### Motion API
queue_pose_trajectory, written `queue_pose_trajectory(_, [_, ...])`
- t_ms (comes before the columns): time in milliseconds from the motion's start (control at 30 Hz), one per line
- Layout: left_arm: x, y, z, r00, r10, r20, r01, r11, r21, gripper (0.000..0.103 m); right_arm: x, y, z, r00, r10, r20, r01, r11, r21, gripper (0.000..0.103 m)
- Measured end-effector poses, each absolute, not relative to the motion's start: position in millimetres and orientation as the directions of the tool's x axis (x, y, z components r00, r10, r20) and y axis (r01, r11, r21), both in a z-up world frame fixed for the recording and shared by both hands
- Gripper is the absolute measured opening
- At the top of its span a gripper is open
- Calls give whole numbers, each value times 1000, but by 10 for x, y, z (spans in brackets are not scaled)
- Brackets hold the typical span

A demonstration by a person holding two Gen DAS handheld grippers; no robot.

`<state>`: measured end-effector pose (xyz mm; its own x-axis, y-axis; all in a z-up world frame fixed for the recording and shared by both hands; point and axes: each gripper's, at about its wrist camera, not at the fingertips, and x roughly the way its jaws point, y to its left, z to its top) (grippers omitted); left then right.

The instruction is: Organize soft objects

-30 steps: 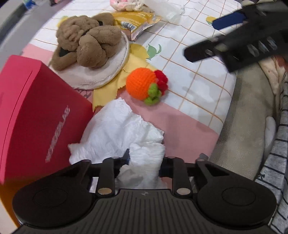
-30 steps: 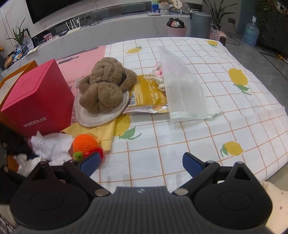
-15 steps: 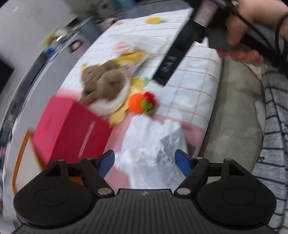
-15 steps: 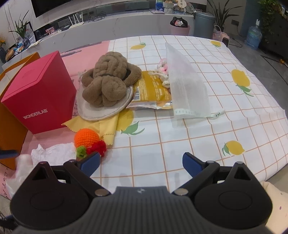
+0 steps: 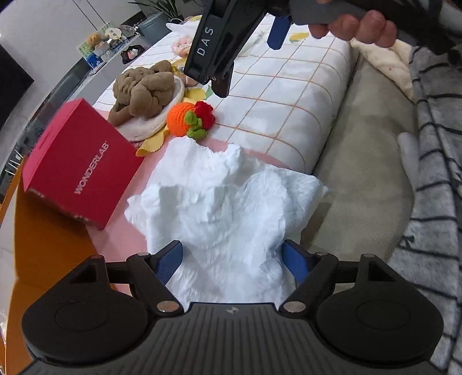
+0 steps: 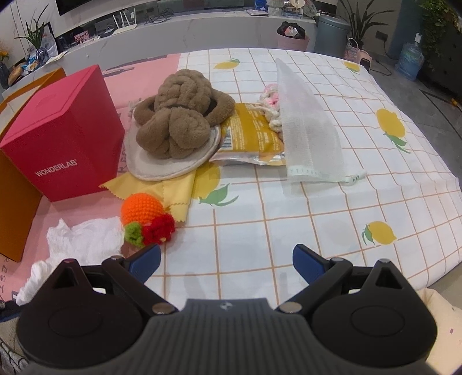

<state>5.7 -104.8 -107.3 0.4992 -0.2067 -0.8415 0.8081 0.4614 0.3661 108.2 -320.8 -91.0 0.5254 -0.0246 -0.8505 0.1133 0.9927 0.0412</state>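
Observation:
A crumpled white tissue (image 5: 219, 196) lies loose on the pink cloth at the table's near edge, between the wide-apart jaws of my left gripper (image 5: 232, 253). The blue pads (image 5: 170, 259) do not press on it. Just beyond it sits an orange crochet fruit (image 5: 184, 118) with red and green bits. A brown knotted plush (image 6: 179, 115) rests on a white round pad (image 6: 161, 167). My right gripper (image 6: 226, 255) hangs open over the checked cloth with nothing between its fingers, the fruit (image 6: 141, 207) and tissue (image 6: 83, 239) to its left.
A red WONDERLAB box (image 6: 63, 138) stands at the left, beside an orange bag (image 6: 17, 202). A yellow cloth (image 6: 173, 187), a yellow snack packet (image 6: 254, 135), a white mesh pouch (image 6: 309, 129) and pink-white yarn (image 6: 270, 98) lie further back. A hand (image 5: 355, 26) holds the right gripper.
My left gripper has let go of the tissue, opened wide and drawn back and turned; the tissue now lies spread out. The right gripper has barely moved.

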Motion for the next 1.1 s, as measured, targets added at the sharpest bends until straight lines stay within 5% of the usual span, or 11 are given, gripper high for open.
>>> queue_pose_trajectory(300, [168,-1214,-1285,500,-206,-841,819,428,382,86,1093,-3211,-909,528,-16,-849,111,993,50,96])
queue_pose_trajectory(467, [163,-1081,-1100,455,-273,-847,837,456,303,23,1100,-3225,-904,549,34,-835,90,991,99,96])
queue_pose_trajectory(700, [-152,-918,-836,487,-328,-810,835,446,321,18,1274,-3025,-937,592,142,-793,34,979,201,96])
queue_pose_trajectory(767, [-213,-874,-732,504,-344,-792,821,474,317,18,1320,-2936,-984,592,150,-792,22,979,201,85])
queue_pose_trajectory(1100, [-351,-577,-362,601,-339,-724,709,644,287,17,1406,-2641,-1104,616,37,-787,27,997,67,64])
